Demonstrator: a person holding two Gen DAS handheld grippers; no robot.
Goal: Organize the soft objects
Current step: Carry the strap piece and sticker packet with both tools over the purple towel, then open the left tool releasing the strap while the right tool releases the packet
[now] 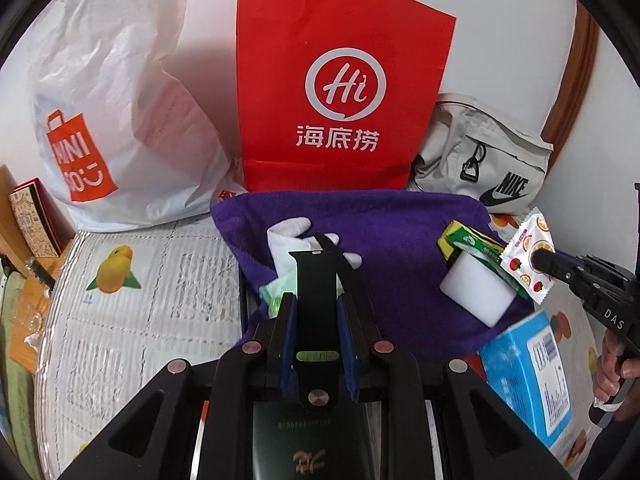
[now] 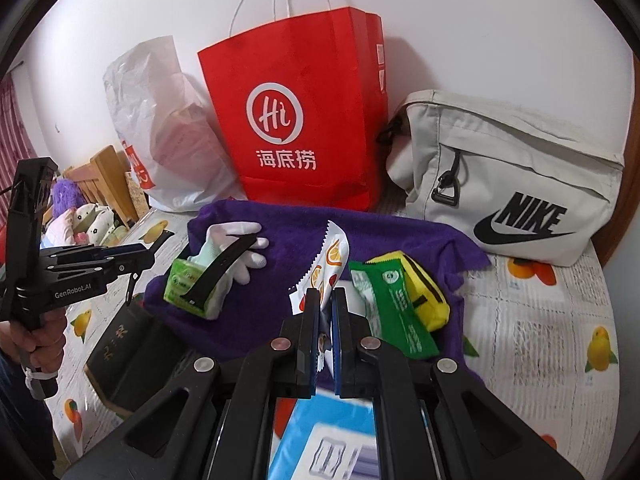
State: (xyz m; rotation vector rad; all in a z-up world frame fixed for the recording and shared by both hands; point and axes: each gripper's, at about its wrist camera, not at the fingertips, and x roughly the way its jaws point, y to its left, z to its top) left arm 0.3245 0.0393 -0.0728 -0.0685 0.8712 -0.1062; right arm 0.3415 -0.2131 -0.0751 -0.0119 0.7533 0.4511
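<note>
A purple towel (image 1: pixel 400 224) lies spread on the fruit-print table cover. On it are a white glove (image 1: pixel 286 236), a green tissue pack (image 2: pixel 180 280), a white foam block (image 1: pixel 476 296), a green wipes packet (image 2: pixel 396 312) and a yellow pouch (image 2: pixel 424 292). My left gripper (image 1: pixel 316 300) is shut on a black strap (image 1: pixel 314 268) that sticks out forward over the glove. A second black strap (image 2: pixel 220 268) lies across the glove and the tissue pack. My right gripper (image 2: pixel 328 296) is shut on a fruit-print sachet (image 2: pixel 334 256), held upright above the towel's near edge.
A red paper bag (image 1: pixel 340 92), a white plastic bag (image 1: pixel 112 120) and a beige Nike bag (image 2: pixel 512 176) stand against the wall behind the towel. A blue box (image 1: pixel 524 368) and a dark box (image 2: pixel 128 352) sit at the near edge. A person's hands hold both grippers.
</note>
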